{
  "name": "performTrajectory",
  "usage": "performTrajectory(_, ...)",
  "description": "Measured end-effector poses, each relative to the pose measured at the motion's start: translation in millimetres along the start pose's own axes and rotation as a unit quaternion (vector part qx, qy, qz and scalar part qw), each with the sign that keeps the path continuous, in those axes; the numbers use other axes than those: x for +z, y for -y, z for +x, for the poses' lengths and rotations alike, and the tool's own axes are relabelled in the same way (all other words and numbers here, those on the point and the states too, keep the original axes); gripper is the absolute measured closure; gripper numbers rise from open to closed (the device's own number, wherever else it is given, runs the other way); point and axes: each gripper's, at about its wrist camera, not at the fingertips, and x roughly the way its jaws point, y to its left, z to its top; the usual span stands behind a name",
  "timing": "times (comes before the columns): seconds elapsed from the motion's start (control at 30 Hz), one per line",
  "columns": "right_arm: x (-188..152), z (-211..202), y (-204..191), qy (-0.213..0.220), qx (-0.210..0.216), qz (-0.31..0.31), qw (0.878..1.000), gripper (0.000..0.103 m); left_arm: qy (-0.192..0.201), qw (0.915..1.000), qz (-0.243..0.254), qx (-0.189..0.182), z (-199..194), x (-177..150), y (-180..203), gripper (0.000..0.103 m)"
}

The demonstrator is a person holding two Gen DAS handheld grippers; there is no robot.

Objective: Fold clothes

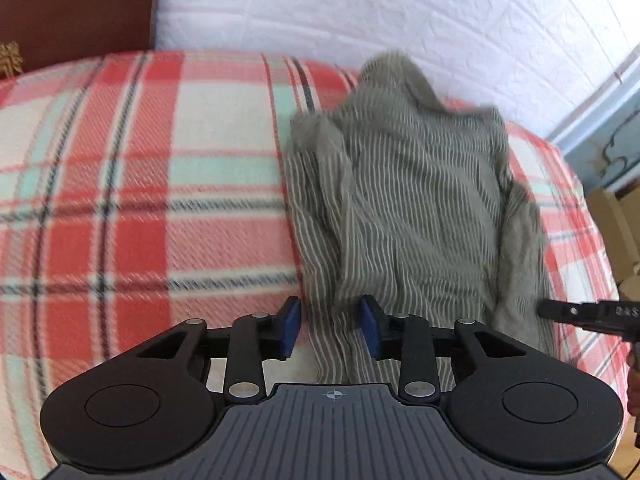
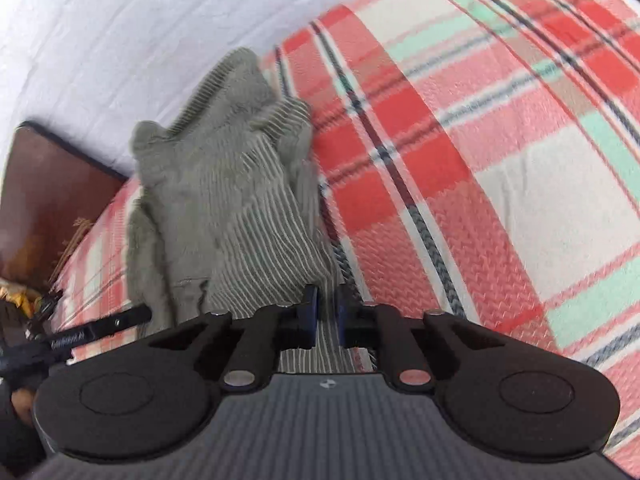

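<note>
A grey-green garment with thin white stripes point(image 1: 420, 200) lies crumpled on a plaid bed cover point(image 1: 140, 180). My left gripper point(image 1: 332, 328) is open over its near end. Striped cloth lies between the blue pads point(image 1: 294, 326), with a sliver of bed cover showing beside the left one. In the right wrist view the same garment point(image 2: 224, 184) stretches away towards the wall. My right gripper point(image 2: 327, 312) is shut on its near edge, a narrow fold pinched between the pads. Each gripper's black finger shows at the edge of the other view, the right's point(image 1: 560, 312) and the left's point(image 2: 132, 318).
The red, white and mint plaid cover point(image 2: 480, 160) spreads wide on either side of the garment. A white brick-pattern wall point(image 1: 360, 8) runs behind the bed. A dark brown wooden panel point(image 2: 44, 184) stands at one end. A hand point(image 1: 634, 384) shows at the right edge.
</note>
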Motion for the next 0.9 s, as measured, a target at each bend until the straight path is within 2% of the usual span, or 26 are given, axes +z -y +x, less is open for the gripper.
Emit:
performTrajectory(0.07, 8.9, -11.2, 0.5, 0.016, 0.023, -0.009, 1.000, 0.075, 0.022, 0.9997, -0.002, 0.014, -10.2, 9.3, -0.3, 0.047)
performTrajectory(0.1, 17.5, -12.7, -1.2, 0.024, 0.023, -0.017, 0.999, 0.056, 0.031, 0.9994, -0.002, 0.018, -11.6, 15.8, -0.5, 0.045)
performTrajectory(0.13, 26.2, -14.2, -2.9, 0.032, 0.023, -0.026, 0.999, 0.052, 0.039, 0.9990, -0.001, 0.023, -12.4, 22.6, -0.5, 0.045)
performTrajectory(0.3, 70.8, 9.0, -13.1, 0.047, 0.021, -0.029, 0.998, 0.052, 0.045, 0.9971, 0.035, 0.050, 7.7, 60.4, 6.4, 0.045)
performTrajectory(0.47, 95.8, 38.1, -19.3, 0.030, 0.013, -0.030, 0.999, 0.052, 0.039, 0.9932, 0.089, 0.064, 31.7, 85.8, 16.6, 0.043)
performTrajectory(0.5, 97.9, 42.6, -20.0, 0.022, 0.008, -0.038, 0.999, 0.056, 0.035, 0.9919, 0.102, 0.067, 37.0, 88.6, 18.3, 0.042)
performTrajectory(0.53, 99.6, 47.6, -20.8, 0.011, 0.001, -0.050, 0.999, 0.088, 0.031, 0.9904, 0.116, 0.069, 42.1, 91.3, 20.0, 0.042)
performTrajectory(0.57, 101.4, 51.2, -20.7, 0.004, -0.006, -0.058, 0.998, 0.097, 0.026, 0.9893, 0.125, 0.071, 46.8, 93.0, 20.9, 0.043)
performTrajectory(0.63, 105.0, 52.4, -16.7, 0.007, -0.022, -0.058, 0.998, 0.096, 0.010, 0.9871, 0.138, 0.081, 58.5, 96.4, 19.8, 0.052)
performTrajectory(0.73, 107.1, 48.2, -10.0, 0.018, -0.021, -0.039, 0.999, 0.096, 0.007, 0.9871, 0.136, 0.083, 66.0, 99.5, 13.3, 0.050)
performTrajectory(0.8, 106.5, 39.9, -9.9, 0.027, -0.013, -0.039, 0.999, 0.092, 0.012, 0.9883, 0.134, 0.071, 59.9, 102.4, 12.9, 0.049)
performTrajectory(0.87, 107.4, 28.8, -12.4, 0.036, 0.008, -0.051, 0.998, 0.076, 0.018, 0.9863, 0.154, 0.056, 52.1, 104.6, 15.6, 0.048)
performTrajectory(0.9, 109.2, 24.5, -15.7, 0.038, 0.019, -0.061, 0.997, 0.061, 0.017, 0.9833, 0.173, 0.053, 50.6, 105.6, 19.0, 0.047)
